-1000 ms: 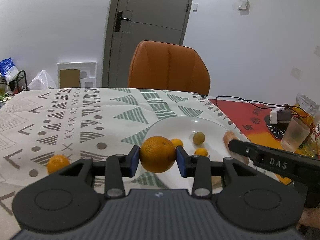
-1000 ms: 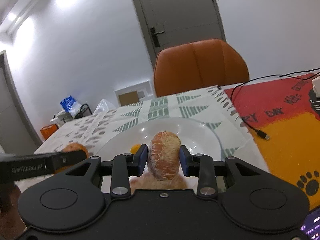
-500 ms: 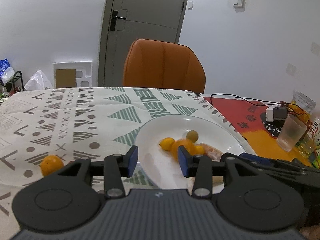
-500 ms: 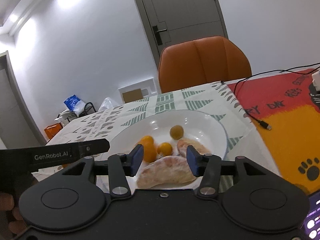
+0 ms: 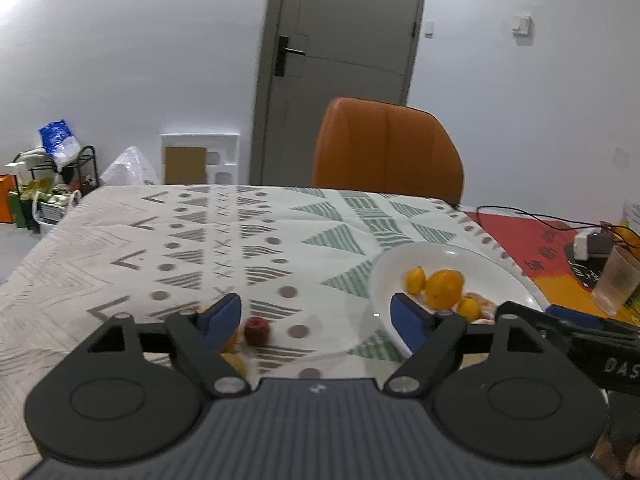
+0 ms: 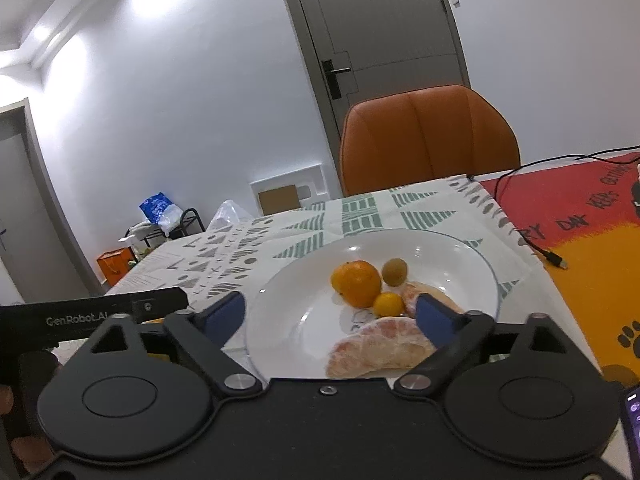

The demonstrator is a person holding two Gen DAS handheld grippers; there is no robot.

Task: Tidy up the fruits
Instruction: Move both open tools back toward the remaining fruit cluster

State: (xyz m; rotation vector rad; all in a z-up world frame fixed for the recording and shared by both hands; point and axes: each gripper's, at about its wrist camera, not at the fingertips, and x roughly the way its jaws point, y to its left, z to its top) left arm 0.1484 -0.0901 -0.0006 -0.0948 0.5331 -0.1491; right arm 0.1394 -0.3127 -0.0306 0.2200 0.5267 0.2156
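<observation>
A white plate (image 6: 480,276) on the patterned tablecloth holds an orange (image 6: 355,283), a small yellow fruit (image 6: 388,304), a greenish round fruit (image 6: 395,272) and a peeled pomelo segment (image 6: 380,348). The plate (image 5: 384,280) and orange (image 5: 443,289) also show in the left wrist view. My left gripper (image 5: 316,314) is open and empty over the cloth, left of the plate. A small red fruit (image 5: 256,330) lies between its fingers, and an orange fruit (image 5: 231,342) is partly hidden behind the left finger. My right gripper (image 6: 330,316) is open and empty at the plate's near edge.
An orange chair (image 5: 386,150) stands at the table's far side. A red and orange mat (image 6: 580,220) with a black cable lies right of the plate. A plastic cup (image 5: 614,282) and a charger stand at the far right.
Both grippers opened and let go: the orange and the pomelo segment now lie in the plate. My left gripper swung left over the cloth; my right gripper drew back and opened wider.
</observation>
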